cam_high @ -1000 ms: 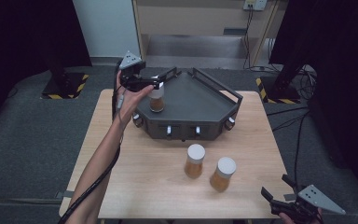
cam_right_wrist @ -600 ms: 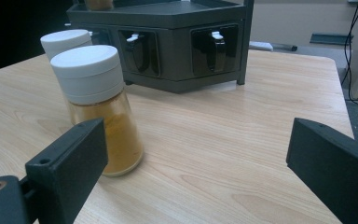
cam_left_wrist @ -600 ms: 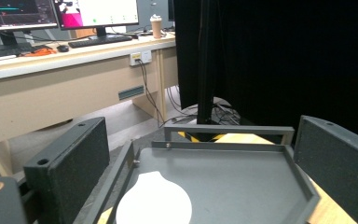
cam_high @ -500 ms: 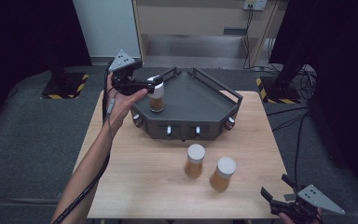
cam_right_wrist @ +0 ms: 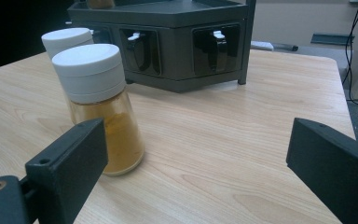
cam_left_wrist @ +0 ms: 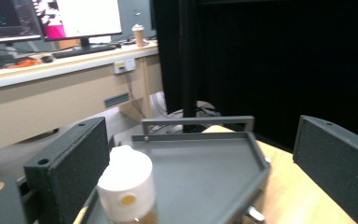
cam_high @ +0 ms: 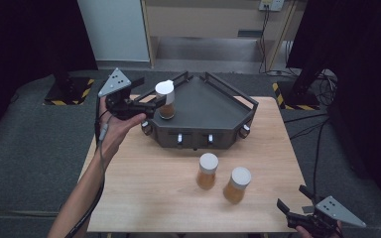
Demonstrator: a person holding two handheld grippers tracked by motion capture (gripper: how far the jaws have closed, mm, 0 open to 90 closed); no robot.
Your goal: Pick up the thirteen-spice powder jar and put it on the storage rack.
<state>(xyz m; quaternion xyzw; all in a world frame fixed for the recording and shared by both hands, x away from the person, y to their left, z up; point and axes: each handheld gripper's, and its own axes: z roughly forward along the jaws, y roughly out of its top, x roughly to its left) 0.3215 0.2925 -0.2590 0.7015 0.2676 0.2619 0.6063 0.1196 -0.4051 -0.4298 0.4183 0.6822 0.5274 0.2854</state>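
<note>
On rack (cam_high: 213,106) left edge: jar (cam_high: 166,99) between spread left claw (cam_high: 151,105) jaws.

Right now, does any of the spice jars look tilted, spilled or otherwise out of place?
One does. The jar on the rack leans, with its white cap tipped toward the left gripper, whose fingers are spread wide beside it. The two jars on the table stand upright with caps on. No spill is visible.
</note>
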